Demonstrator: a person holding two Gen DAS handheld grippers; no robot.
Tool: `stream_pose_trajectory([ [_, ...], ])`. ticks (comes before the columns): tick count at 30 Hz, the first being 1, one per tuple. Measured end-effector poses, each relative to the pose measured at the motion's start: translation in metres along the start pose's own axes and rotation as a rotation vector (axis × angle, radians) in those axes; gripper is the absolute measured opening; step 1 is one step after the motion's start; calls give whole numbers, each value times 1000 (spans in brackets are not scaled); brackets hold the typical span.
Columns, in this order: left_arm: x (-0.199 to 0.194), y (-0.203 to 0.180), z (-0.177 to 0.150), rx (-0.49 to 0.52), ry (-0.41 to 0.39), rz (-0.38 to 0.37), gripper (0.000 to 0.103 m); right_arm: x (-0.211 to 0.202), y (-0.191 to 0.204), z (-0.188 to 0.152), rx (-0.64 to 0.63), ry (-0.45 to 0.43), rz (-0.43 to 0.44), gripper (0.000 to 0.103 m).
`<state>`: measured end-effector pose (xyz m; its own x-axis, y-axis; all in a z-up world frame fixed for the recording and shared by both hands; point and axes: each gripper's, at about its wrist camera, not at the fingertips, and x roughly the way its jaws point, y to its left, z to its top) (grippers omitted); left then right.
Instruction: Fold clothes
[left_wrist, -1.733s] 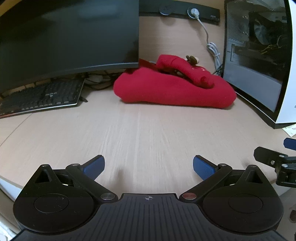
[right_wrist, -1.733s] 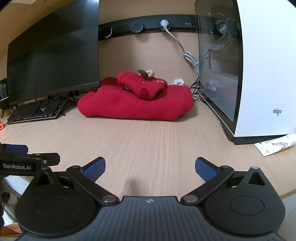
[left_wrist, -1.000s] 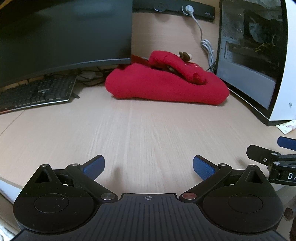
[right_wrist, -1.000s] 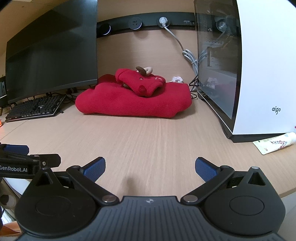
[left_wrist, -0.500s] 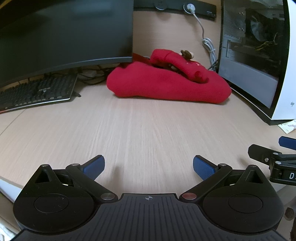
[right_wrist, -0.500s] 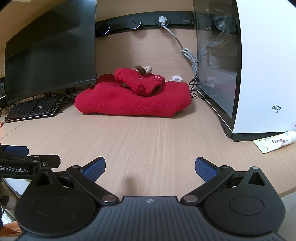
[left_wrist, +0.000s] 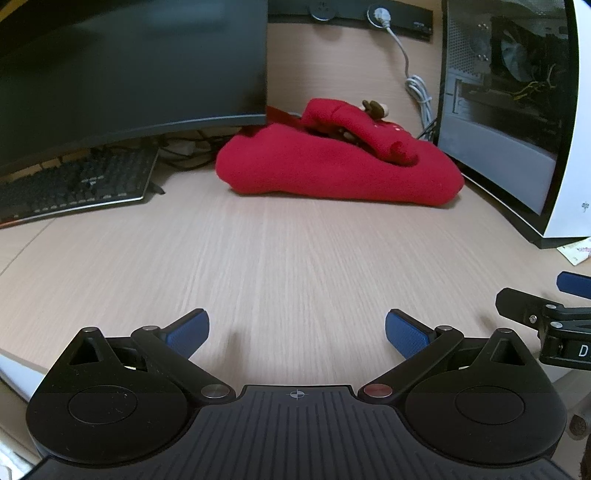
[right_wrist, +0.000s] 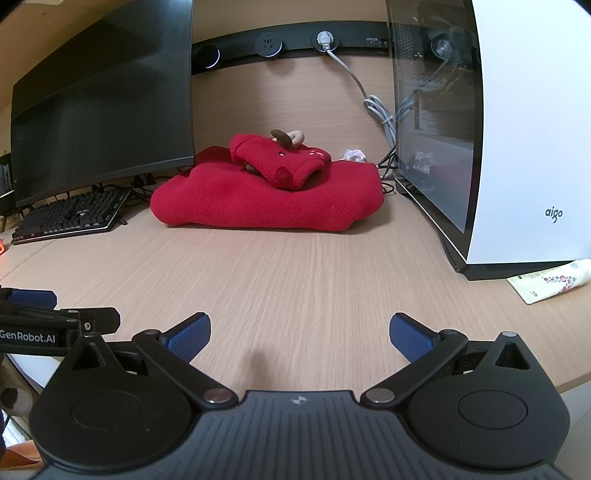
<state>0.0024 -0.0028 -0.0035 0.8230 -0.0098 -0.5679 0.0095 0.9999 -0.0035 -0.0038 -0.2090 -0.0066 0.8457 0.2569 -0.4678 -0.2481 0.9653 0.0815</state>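
Both grippers are hanging low over the near edge of the desk (right_wrist: 295, 280), side by side, each with its blue pads spread wide and nothing between them. The left gripper (left_wrist: 297, 330) is showing at the left edge of the right wrist view, and the right gripper (right_wrist: 300, 332) is poking into the right edge of the left wrist view, so the two are sitting close together and roughly level. The red fleece garment (right_wrist: 266, 195) is lying well ahead of both, near the back of the desk, between the monitor (right_wrist: 103, 110) on the left and the white computer case (right_wrist: 517, 129) on the right, with a keyboard (right_wrist: 70, 214) off to its left. It is resting as a thick bundle, its long axis running left to right across the line of approach, and a smaller red piece with a brown and tan trim (right_wrist: 286, 136) is sitting on top, toward the middle. In the left wrist view the bundle is sitting a little right of centre, and in the right wrist view a little left of centre, so neither gripper looks clearly nearer; each seems to be facing its own end of the bundle. The coming move probably calls for both to travel straight forward over bare desk, with the computer case crowding the right end. A tube (right_wrist: 550, 280) is lying by the case, clear of that path.
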Motion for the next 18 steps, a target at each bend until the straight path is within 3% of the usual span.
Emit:
stream_pose_trajectory([
  [18, 1, 3, 2, -7, -1, 7, 103, 2, 2, 0, -17, -4, 22, 103],
])
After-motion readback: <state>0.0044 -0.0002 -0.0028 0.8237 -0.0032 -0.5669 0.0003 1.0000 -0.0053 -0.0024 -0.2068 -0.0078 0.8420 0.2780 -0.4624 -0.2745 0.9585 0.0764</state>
